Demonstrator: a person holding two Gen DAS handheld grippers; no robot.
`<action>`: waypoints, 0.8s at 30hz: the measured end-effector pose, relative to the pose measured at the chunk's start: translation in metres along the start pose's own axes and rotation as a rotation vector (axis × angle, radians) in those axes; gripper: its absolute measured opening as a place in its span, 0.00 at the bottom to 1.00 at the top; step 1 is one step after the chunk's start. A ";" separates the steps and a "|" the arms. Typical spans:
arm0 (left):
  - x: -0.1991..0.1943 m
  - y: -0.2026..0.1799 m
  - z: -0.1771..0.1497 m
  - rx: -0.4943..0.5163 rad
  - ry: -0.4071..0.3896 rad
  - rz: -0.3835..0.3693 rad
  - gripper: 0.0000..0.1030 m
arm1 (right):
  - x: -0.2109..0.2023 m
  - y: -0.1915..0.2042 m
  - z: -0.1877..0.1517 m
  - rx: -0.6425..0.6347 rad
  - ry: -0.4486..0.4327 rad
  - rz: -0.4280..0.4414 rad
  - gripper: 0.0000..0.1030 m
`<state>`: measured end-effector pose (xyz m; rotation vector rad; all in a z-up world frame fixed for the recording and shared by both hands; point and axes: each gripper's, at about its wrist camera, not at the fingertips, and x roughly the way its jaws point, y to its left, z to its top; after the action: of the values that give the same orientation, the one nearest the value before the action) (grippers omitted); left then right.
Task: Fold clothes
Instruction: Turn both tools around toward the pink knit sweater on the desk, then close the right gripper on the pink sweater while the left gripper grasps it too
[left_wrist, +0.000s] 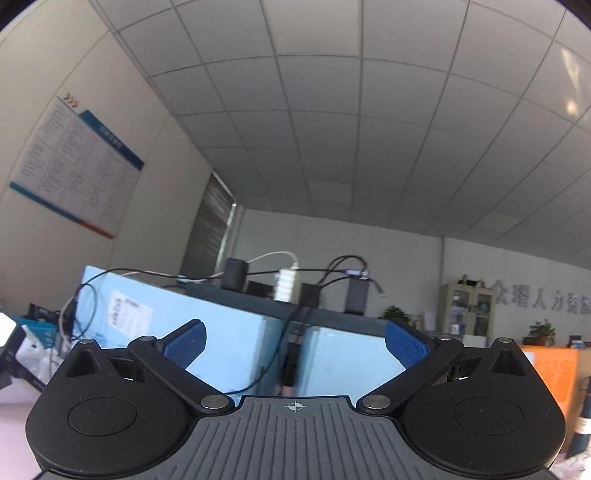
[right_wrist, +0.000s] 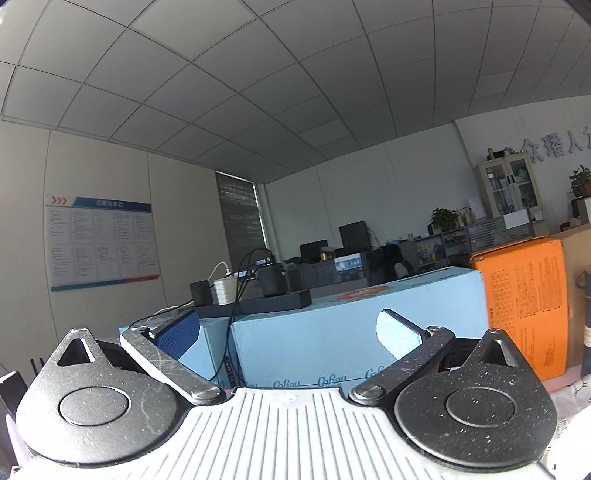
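No clothes show in either wrist view; both cameras tilt up toward the ceiling. Left hand-held gripper (left_wrist: 295, 341): jaws spread wide, nothing between the blue pads (left_wrist: 186, 343). Right hand-held gripper (right_wrist: 291, 334): jaws likewise wide, nothing held. Beyond both stand light-blue boxes (right_wrist: 332, 332) carrying black chargers (right_wrist: 272, 281) and cables; an orange box (right_wrist: 524, 302) stands just beside them.

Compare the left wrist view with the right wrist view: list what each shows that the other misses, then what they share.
Only the left wrist view: a white label on a blue box.
Only the right wrist view: dark monitors on far desks.
Both: open gripper fingers holding nothing, left gripper and right gripper; light blue boxes; orange box; wall notice board; glass cabinet. No clothes appear.
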<state>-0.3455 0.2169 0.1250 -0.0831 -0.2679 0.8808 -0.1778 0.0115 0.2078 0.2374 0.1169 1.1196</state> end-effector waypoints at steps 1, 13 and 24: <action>0.005 0.008 -0.005 0.011 0.008 0.046 1.00 | 0.008 0.005 0.001 -0.011 0.011 0.020 1.00; 0.020 0.034 -0.037 0.122 0.088 -0.005 1.00 | 0.036 0.041 0.018 -0.026 0.119 0.071 1.00; 0.017 0.052 -0.035 0.271 0.037 -0.068 1.00 | 0.016 0.088 0.111 -0.169 0.035 -0.074 1.00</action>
<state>-0.3648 0.2647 0.0848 0.1607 -0.1139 0.8398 -0.2249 0.0480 0.3374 0.0625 0.0611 1.0542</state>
